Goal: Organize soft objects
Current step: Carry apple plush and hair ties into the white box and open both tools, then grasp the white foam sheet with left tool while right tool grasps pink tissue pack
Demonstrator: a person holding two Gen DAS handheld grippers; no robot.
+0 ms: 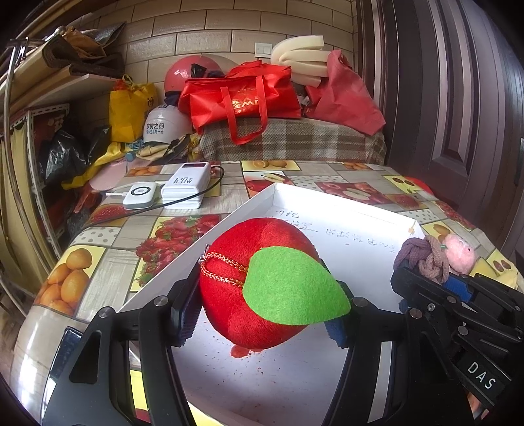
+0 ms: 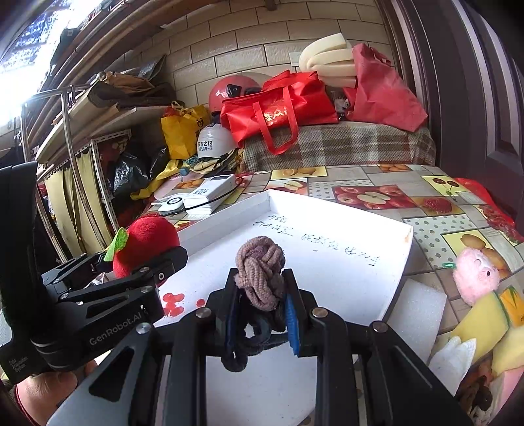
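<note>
You've got the plush apple [image 1: 262, 281] squished between your left gripper [image 1: 262, 311] jaws and the knotted hair ties [image 2: 260, 272] pinched in the nearly shut right gripper [image 2: 262, 311], both over the white tray [image 2: 327, 209], light squashy stuff, so grab mid-body.

Both views were taken close in from the grippers, angled downward over the white tray [image 1: 344, 209] [image 2: 340, 209] toward the tiled wall [image 1: 196, 29] [image 2: 229, 36]. The left view was set leftward, the right rightward. Tray, fruit-print tablecloth [image 1: 108, 249] [image 2: 435, 226] and red bag [image 1: 242, 95] [image 2: 278, 108] were shared.
</note>
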